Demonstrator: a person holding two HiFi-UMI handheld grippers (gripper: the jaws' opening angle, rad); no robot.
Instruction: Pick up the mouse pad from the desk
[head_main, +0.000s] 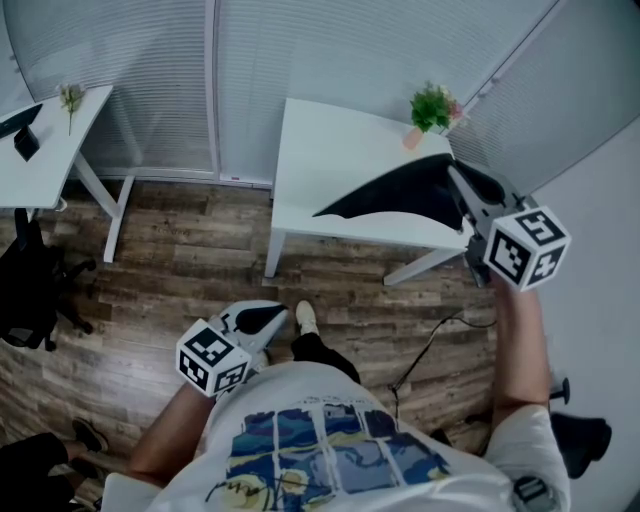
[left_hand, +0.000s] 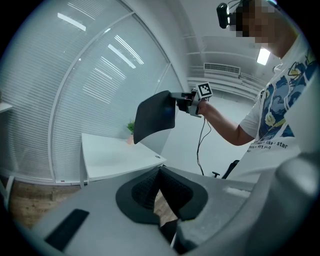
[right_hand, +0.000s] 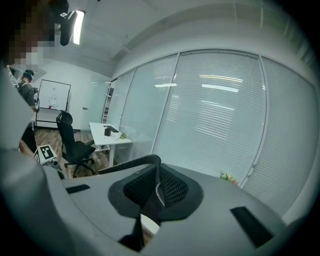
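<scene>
The black mouse pad (head_main: 400, 190) hangs in the air above the right end of the white desk (head_main: 330, 160), bowed and clear of the top. My right gripper (head_main: 458, 182) is shut on its right edge. In the right gripper view the pad's thin edge (right_hand: 130, 164) runs in between the pads of the right gripper (right_hand: 157, 187). The left gripper view shows the mouse pad (left_hand: 155, 117) held up over the desk (left_hand: 110, 155). My left gripper (head_main: 265, 318) stays low by my body over the floor. Its jaws (left_hand: 159, 172) meet with nothing between them.
A small potted plant (head_main: 432, 108) stands at the desk's far right corner. A second white desk (head_main: 50, 140) and a black office chair (head_main: 30, 290) are at the left. A cable (head_main: 430, 340) lies on the wooden floor. Glass walls with blinds close the back.
</scene>
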